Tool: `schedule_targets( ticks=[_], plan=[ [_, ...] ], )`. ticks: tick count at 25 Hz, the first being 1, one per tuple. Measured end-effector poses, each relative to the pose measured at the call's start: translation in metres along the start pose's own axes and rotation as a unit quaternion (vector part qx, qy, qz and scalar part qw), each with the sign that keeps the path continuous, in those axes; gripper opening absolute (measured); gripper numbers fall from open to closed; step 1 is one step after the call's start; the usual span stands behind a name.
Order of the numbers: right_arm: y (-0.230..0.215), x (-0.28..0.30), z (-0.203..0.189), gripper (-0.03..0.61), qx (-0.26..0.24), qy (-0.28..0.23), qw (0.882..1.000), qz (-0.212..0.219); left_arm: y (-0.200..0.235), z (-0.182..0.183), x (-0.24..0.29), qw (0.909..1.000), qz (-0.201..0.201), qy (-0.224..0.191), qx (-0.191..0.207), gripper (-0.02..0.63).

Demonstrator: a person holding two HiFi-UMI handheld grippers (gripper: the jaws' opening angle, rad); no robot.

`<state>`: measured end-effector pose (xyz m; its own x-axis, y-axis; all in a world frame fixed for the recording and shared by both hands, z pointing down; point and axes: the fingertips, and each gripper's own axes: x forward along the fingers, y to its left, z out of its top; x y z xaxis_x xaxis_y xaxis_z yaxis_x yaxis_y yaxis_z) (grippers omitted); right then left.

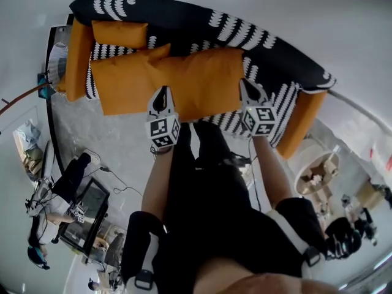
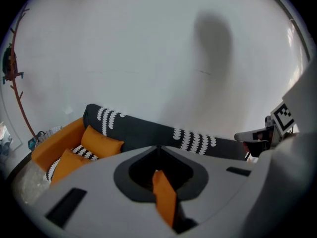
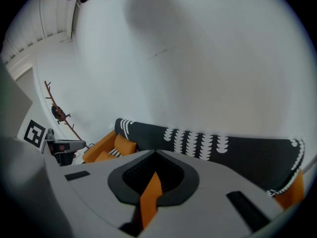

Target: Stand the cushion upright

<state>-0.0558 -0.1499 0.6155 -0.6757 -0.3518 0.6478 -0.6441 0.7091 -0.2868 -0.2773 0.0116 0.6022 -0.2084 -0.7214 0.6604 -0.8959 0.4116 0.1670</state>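
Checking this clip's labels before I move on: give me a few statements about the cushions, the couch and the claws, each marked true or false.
1. The left claw and the right claw are both shut on the near edge of the big orange cushion. True.
2. The big orange cushion stands upright. False: it lies spread over the seat.
3. A smaller orange cushion sits further left in the head view. True.
4. The backrest is plain orange. False: it is black with white markings.
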Motion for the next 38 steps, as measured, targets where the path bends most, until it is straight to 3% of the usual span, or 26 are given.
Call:
schedule_targets(
  ticks=[1,3,4,11,20,25,31,38],
  plan=[
    [-0.006,0.007,-0.005,-0.005,0.001,0.006,1.0,0.0,0.002,-0.005,0.006,1.0,0.001,0.005,-0.003,0.002],
    [-0.017,0.023,-0.014,0.077,0.006,0.021,1.0,0.002,0.007,-0.013,0.019,0.9999,0.006,0.014,-0.006,0.002],
    [-0.023,0.031,-0.018,0.083,0.008,0.028,1.0,0.002,0.009,-0.018,0.027,0.9998,0.008,0.019,-0.007,0.008],
    [-0.071,0.09,-0.062,0.112,0.013,0.073,0.997,-0.013,0.029,-0.063,0.071,0.9976,0.035,0.054,-0.026,0.052],
    [-0.101,0.148,-0.123,0.161,0.033,0.142,0.989,-0.017,0.042,-0.11,0.111,0.9937,0.037,0.099,-0.036,0.098],
    [-0.114,0.174,-0.143,0.182,0.049,0.167,0.985,-0.018,0.052,-0.127,0.131,0.9904,0.045,0.125,-0.038,0.132],
    [-0.137,0.198,-0.165,0.218,0.043,0.2,0.978,-0.045,0.081,-0.147,0.146,0.983,0.084,0.151,-0.062,0.192],
    [-0.158,0.221,-0.182,0.229,0.048,0.225,0.971,-0.061,0.105,-0.165,0.155,0.976,0.1,0.178,-0.075,0.198]
  ],
)
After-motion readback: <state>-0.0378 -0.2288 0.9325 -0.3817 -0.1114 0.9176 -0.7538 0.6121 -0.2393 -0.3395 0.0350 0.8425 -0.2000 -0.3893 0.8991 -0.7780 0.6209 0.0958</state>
